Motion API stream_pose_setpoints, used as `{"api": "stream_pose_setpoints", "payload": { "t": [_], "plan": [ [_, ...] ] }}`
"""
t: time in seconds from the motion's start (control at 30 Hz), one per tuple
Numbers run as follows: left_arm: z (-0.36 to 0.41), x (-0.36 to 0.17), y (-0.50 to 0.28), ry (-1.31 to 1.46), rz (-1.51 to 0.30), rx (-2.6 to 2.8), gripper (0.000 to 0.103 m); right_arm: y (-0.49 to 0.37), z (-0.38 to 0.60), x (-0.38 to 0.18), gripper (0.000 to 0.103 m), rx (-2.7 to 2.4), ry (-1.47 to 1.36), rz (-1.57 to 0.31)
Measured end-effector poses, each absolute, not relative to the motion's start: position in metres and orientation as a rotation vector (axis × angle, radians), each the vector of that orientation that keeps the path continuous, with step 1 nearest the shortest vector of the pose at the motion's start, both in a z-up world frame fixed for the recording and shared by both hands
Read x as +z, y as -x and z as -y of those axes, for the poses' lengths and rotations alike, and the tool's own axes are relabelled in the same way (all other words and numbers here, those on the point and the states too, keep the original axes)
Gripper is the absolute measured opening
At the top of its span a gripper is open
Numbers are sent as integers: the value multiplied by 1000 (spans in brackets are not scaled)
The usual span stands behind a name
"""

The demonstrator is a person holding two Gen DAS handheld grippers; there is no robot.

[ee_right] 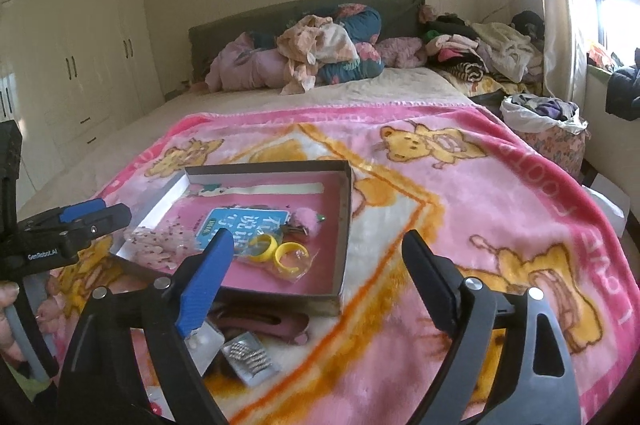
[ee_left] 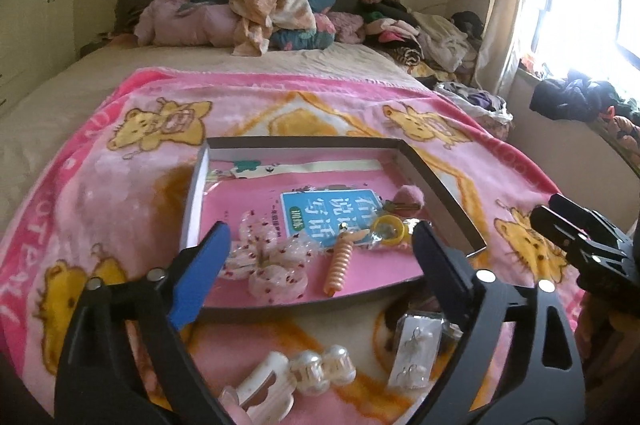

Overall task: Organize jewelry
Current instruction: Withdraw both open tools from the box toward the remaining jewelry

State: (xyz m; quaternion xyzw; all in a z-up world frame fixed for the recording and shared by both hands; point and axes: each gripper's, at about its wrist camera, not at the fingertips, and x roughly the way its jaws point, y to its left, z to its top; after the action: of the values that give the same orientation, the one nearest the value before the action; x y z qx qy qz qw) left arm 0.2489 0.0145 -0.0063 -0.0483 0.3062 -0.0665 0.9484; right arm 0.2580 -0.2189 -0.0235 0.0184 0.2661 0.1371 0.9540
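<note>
**Both grippers wide open above the jewelry box, holding nothing**

The shallow cardboard box with a pink floor (ee_left: 440, 185) lies on the pink teddy-bear blanket (ee_left: 100, 185). Inside it sit a pale pink speckled fabric flower clip (ee_left: 268, 261), an orange spiral hair tie (ee_left: 340, 265), a yellow plastic ring in clear wrap (ee_left: 390, 231), a fluffy pink pom-pom keyring (ee_left: 410, 197) and a blue card with white characters (ee_left: 324, 213).

The left gripper (ee_left: 320, 245) hovers over the box's near edge, its fingers spread wide; the flower clip and hair tie show between them, but neither finger touches anything. On the blanket at 6 o'clock from the box lie a white pearly claw clip (ee_left: 288, 381) and, toward 5 o'clock, a small clear packet of earrings (ee_left: 416, 349).

The right gripper (ee_right: 320, 249) is likewise spread wide and empty, over the blanket at the box's near right corner. Below its blue-padded finger (ee_right: 204, 277) lie a silvery rhinestone hair comb (ee_right: 250, 361) and a dark pink clip (ee_right: 264, 321).
</note>
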Motion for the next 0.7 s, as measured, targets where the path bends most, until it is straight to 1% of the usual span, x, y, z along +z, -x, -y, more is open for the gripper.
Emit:
{"api": "stream_pose_setpoints", "payload": {
  "t": [0.07,0.1,0.13,0.7],
  "plan": [
    [-16,-5,-243,97,-610,-125,86,-252,219,-23,85,283,-38,-534],
    [-16,-5,-239,93,-605,-116,90,-248,219,-22,86,286,-38,-529],
    [-17,-5,-236,91,-602,-110,91,-245,219,-21,88,287,-37,-524],
    [-26,-23,-187,101,-616,-84,91,-199,211,-33,89,320,-16,-541]
  ]
}}
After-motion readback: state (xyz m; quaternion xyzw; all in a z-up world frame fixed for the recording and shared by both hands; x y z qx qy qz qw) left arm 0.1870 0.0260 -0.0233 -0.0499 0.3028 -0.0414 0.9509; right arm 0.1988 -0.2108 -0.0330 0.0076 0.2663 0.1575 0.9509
